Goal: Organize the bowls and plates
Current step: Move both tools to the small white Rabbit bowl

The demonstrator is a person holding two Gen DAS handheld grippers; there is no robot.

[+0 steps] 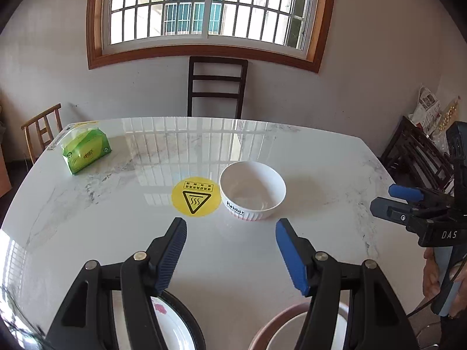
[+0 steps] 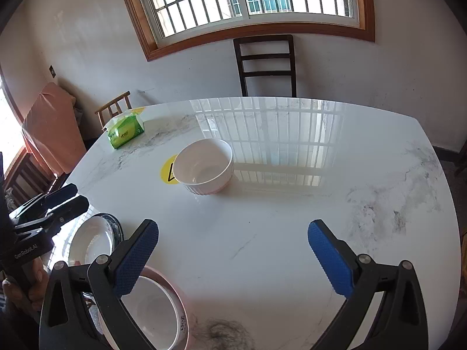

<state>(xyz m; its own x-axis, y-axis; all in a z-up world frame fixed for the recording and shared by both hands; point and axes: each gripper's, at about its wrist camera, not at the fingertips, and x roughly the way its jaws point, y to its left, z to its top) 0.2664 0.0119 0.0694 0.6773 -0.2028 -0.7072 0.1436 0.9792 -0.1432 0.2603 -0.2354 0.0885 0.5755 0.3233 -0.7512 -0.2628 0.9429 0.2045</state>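
Spread blue ribbed pads (image 1: 175,256) above glossy marble table (image 1: 321,157), ribbed white bowl (image 1: 252,194)

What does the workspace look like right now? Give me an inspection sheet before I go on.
Surface: white marble table, glossy, with grey veining and a round yellow warning sticker.
Job's things: white ribbed bowl upright and empty beside the sticker; black-rimmed plate at the near left; brown-rimmed bowl on the near edge, next to the plate.
Clutter: green tissue pack at the far left corner.
Grippers: left gripper open, holding nothing; right gripper open, holding nothing.
Cables: a thin cable below the right gripper's handle.
Surroundings: barred window, dark chair at the far side, wooden chair at the left.
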